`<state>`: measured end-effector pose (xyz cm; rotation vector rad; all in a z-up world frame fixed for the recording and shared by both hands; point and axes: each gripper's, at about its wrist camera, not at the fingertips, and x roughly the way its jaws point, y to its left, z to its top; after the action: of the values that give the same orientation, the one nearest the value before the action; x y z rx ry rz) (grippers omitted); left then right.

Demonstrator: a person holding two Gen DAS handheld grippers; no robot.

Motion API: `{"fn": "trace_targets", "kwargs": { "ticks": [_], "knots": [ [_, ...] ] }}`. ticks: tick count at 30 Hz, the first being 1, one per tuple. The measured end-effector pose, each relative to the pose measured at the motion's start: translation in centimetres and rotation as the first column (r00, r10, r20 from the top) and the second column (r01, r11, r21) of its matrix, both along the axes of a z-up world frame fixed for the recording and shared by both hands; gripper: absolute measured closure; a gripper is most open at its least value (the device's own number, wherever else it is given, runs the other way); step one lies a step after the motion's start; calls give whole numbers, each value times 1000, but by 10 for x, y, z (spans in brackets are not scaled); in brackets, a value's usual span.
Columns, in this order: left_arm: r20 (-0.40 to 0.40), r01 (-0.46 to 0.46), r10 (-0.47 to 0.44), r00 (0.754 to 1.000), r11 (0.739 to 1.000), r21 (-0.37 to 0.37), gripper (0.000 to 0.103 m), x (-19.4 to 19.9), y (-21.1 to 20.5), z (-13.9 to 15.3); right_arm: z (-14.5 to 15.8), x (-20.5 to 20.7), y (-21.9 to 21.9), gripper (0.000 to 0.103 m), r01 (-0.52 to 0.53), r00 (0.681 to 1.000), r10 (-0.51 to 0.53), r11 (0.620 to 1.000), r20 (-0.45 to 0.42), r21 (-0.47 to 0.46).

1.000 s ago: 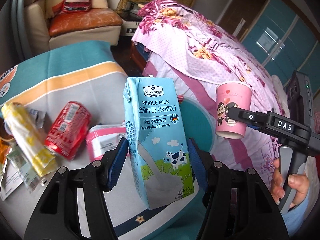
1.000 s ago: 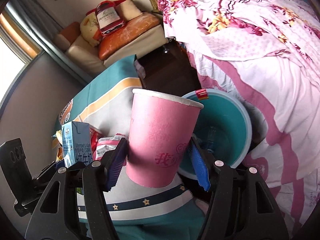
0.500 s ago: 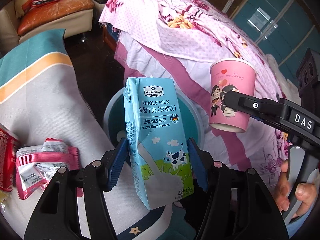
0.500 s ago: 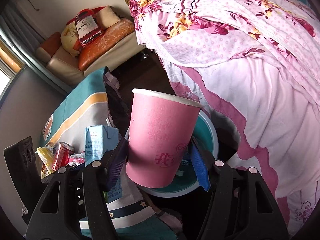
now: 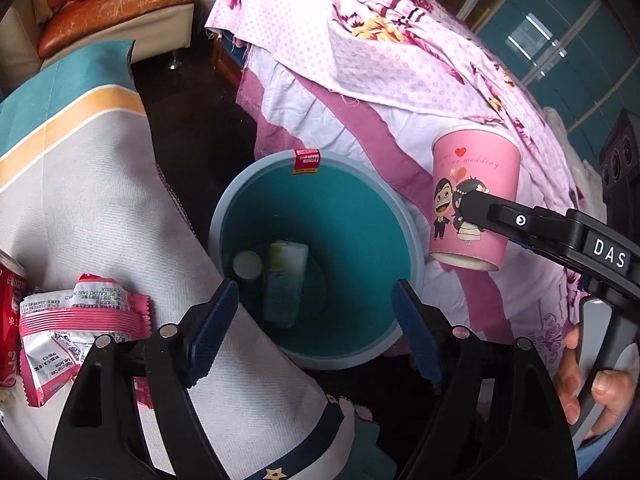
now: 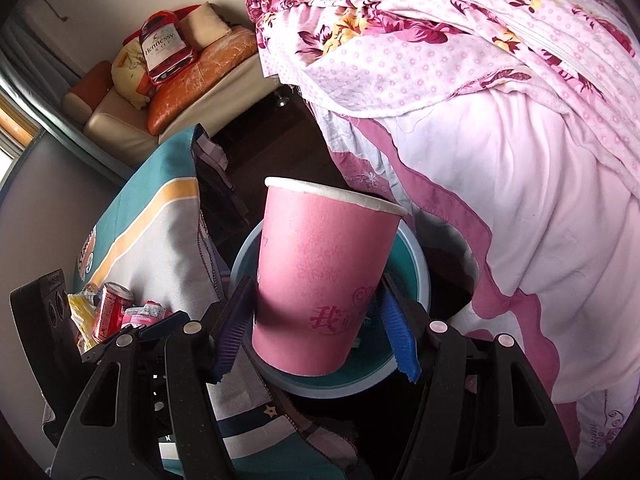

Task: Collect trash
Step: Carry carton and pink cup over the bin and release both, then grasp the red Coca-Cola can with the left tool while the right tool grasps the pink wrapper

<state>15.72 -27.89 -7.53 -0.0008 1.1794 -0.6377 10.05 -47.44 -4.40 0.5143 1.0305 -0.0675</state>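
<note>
The left gripper point(image 5: 316, 332) hangs over the round teal plastic bin with the pale grey rim point(image 5: 224, 216), its jaws spreading and nothing between them; a pale blue and green milk carton point(image 5: 285, 284) lies on the bin's floor beside a small white-capped item point(image 5: 247, 264). The right gripper point(image 6: 316, 332) pinches the pink paper cup with the white rolled rim point(image 6: 320, 280) low on its wall, the cup upright and slightly tilted, poised above the bin's edge nearer the bed. The main risk, as I judge it, is the cup: in the left wrist view it sits at the bin's rim rather than over the middle, so a release here could let it glance off the rim and roll onto the dark floor or against the pink and white floral bedspread point(image 6: 500, 160). Being light and thin-walled, it may also cling to one blue pad and drop crookedly. The two tools are near each other over a narrow opening, so a hasty move could knock them together. On the striped cloth-covered desk point(image 5: 80, 184) the pink and silver foil sachets point(image 5: 76, 336) and the red drink can point(image 5: 10, 312) lie uncollected, close to the edge where a sweeping arm could push them off.
</note>
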Motion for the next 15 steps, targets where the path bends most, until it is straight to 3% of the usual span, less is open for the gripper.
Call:
{"fn": "trace_targets", "kwargs": {
  "ticks": [5,15],
  "knots": [
    [20,-37,38,999,999,-5,14,-1,16,7,-5,2,6,43,-11,1000,11,1000,-18,-3],
    [31,-82,83,996,996,-34,13,-8,47,22,-15,9,27,42,-44,996,43,999,-81,-10]
  ]
}}
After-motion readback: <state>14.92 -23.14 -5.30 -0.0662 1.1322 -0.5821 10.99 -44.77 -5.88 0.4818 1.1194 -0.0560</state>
